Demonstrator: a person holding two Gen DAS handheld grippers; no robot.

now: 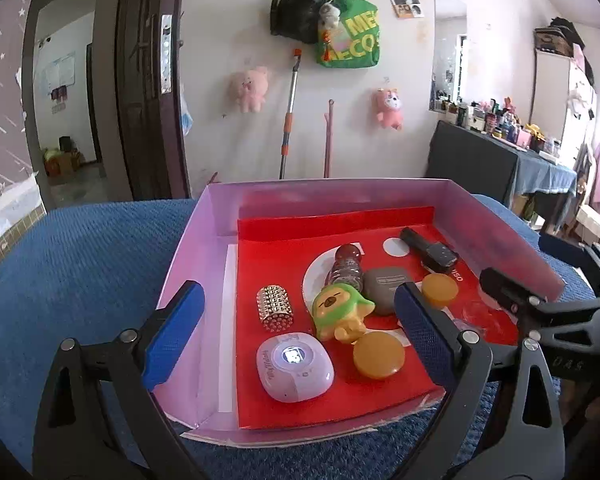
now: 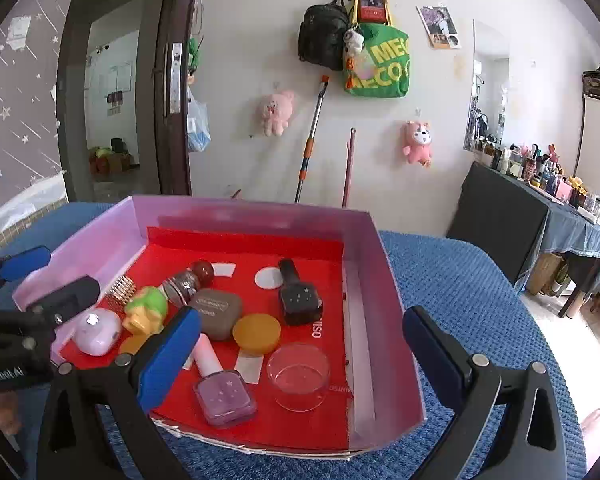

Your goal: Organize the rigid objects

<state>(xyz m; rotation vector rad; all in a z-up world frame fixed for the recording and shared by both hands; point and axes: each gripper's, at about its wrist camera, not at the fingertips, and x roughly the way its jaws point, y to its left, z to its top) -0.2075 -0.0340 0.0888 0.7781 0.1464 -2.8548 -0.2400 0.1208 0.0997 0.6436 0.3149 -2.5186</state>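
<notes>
A pink-walled box (image 1: 204, 240) with a red floor sits on a blue cloth. In it lie a lilac earbud case (image 1: 295, 367), a studded roller (image 1: 275, 308), a green and yellow toy (image 1: 342, 308), two orange lids (image 1: 379, 355), a grey case (image 1: 386, 288), a dark red bottle (image 1: 346, 266) and a black nail polish (image 1: 430, 249). The right wrist view adds a purple nail polish (image 2: 224, 396) and a clear glass dish (image 2: 298, 376). My left gripper (image 1: 299, 292) is open, straddling the box's left wall. My right gripper (image 2: 300, 316) is open, straddling the box's (image 2: 384, 320) right wall. Neither holds anything.
The blue cloth (image 1: 80, 272) covers the surface around the box. Behind stand a dark door (image 1: 148, 92), a wall with hung bags and plush toys, and a side table (image 2: 540, 200) crowded with bottles at the right.
</notes>
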